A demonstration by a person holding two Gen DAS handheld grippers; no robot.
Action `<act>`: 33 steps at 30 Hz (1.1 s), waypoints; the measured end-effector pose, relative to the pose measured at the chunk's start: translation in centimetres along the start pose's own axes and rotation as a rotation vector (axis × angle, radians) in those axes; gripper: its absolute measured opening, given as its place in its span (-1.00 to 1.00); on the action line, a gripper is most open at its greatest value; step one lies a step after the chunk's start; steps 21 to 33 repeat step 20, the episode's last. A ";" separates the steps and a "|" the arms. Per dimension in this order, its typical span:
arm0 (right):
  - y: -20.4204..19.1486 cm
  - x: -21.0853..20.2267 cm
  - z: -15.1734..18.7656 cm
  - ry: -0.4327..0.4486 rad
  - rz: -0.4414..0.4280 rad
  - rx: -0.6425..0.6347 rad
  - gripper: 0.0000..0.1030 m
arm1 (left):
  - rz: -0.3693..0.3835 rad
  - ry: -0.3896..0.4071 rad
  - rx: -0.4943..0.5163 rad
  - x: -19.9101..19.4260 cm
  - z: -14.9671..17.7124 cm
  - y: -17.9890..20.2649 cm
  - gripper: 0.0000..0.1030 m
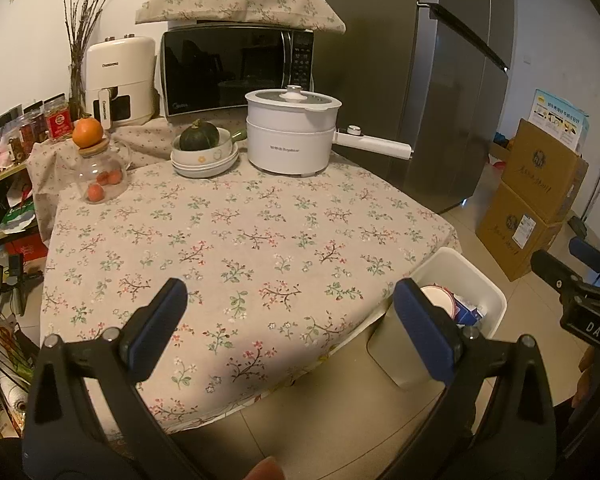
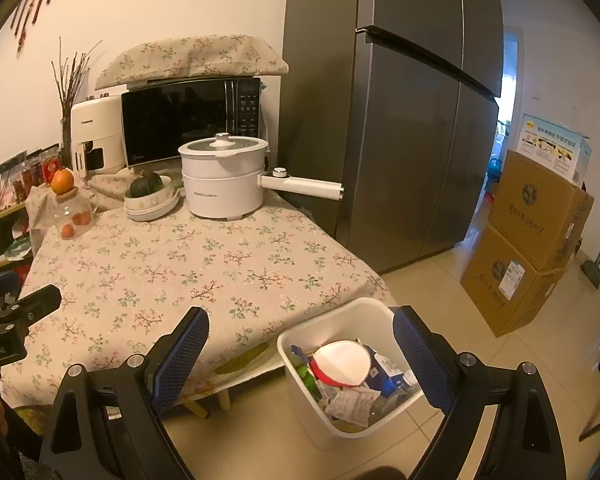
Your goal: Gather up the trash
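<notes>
A white trash bin stands on the floor by the table's right front corner. It holds a red-rimmed paper bowl, a blue carton and crumpled wrappers. In the left wrist view the bin shows past the table corner. My right gripper hangs open over the bin with nothing between its fingers. My left gripper is open and empty over the front of the flowered tablecloth. The right gripper also juts in at the left wrist view's right edge.
At the table's back stand a white electric pot with a long handle, stacked bowls holding a green squash, a glass jar topped by an orange, a microwave and an air fryer. A grey fridge and stacked cardboard boxes stand to the right.
</notes>
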State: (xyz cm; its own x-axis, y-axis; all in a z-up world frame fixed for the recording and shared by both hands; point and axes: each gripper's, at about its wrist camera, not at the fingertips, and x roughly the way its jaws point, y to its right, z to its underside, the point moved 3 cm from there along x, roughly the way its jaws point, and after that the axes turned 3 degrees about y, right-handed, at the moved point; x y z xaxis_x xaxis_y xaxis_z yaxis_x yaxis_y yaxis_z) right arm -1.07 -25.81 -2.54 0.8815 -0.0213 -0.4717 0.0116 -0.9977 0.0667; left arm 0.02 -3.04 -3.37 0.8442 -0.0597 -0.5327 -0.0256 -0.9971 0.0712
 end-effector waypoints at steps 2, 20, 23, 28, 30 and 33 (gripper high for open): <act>0.0 0.0 0.0 0.003 0.001 -0.002 0.84 | -0.003 0.006 -0.001 -0.1 0.0 0.0 0.99; -1.7 0.6 0.4 -0.004 -0.056 -0.064 1.00 | 0.071 -0.067 -0.027 0.3 -0.4 -0.9 0.99; -1.7 0.6 0.4 -0.004 -0.056 -0.064 1.00 | 0.071 -0.067 -0.027 0.3 -0.4 -0.9 0.99; -1.7 0.6 0.4 -0.004 -0.056 -0.064 1.00 | 0.071 -0.067 -0.027 0.3 -0.4 -0.9 0.99; -1.7 0.6 0.4 -0.004 -0.056 -0.064 1.00 | 0.071 -0.067 -0.027 0.3 -0.4 -0.9 0.99; -1.7 0.6 0.4 -0.004 -0.056 -0.064 1.00 | 0.071 -0.067 -0.027 0.3 -0.4 -0.9 0.99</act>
